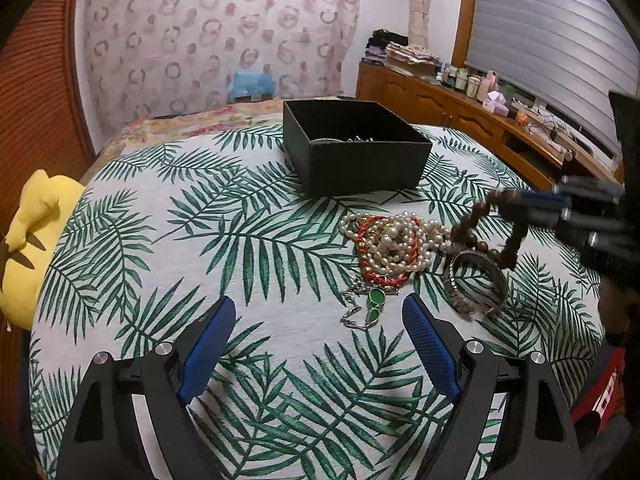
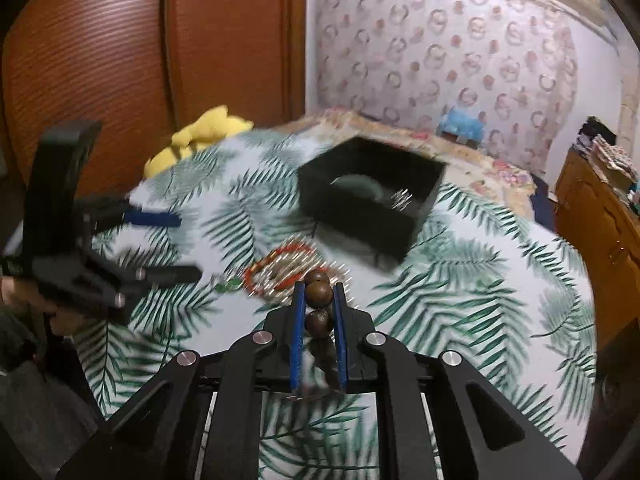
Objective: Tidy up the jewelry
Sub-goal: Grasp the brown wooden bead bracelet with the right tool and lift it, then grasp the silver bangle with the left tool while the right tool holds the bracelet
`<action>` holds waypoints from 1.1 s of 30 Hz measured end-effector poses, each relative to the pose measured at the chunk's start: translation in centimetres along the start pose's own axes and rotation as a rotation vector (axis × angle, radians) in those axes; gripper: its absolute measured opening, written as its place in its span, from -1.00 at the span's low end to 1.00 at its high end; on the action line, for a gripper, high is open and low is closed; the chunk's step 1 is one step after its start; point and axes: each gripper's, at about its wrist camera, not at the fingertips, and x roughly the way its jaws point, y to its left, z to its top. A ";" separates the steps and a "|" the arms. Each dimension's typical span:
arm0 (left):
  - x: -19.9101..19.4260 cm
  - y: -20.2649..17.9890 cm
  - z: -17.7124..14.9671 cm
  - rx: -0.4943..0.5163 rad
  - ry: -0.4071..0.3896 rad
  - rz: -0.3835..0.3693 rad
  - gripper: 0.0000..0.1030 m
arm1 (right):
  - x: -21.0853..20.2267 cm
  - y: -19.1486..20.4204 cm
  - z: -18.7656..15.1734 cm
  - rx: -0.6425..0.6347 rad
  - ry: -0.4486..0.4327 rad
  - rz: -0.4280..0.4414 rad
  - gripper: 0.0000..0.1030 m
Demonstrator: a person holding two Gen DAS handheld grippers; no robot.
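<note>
Round brown wooden beads (image 2: pixel 319 292) sit clamped between the right gripper (image 2: pixel 319 300) pads, low centre. Only the left view shows their loop hanging at mid right above a metal bangle (image 1: pixel 476 284) and the pearl heap (image 1: pixel 394 246). The left gripper (image 1: pixel 318 312) is spread apart. One black box (image 1: pixel 356 146) lies upper centre.

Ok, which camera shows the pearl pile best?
Left wrist: the pearls lie sharp and whole on the cloth, tangled with the red cord, beside the bangle. Right wrist shows only a motion-blurred smear, partly hidden behind the right claw and its beads.
</note>
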 end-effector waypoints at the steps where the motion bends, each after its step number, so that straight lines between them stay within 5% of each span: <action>1: 0.1 -0.1 0.0 0.001 0.001 -0.002 0.59 | -0.4 -0.3 0.2 0.001 -0.009 -0.010 -0.71; 15: 0.9 -3.0 1.2 0.052 -0.007 -0.069 0.58 | -4.0 -5.2 0.5 0.077 -0.076 -0.116 -0.71; 27: 4.2 -7.4 2.7 0.165 0.076 -0.170 -0.43 | -2.4 -6.4 -1.0 0.121 -0.042 -0.122 -0.71; 33: 5.5 -8.5 2.5 0.206 0.101 -0.162 -0.54 | -2.2 -6.9 -1.3 0.138 -0.036 -0.116 -0.71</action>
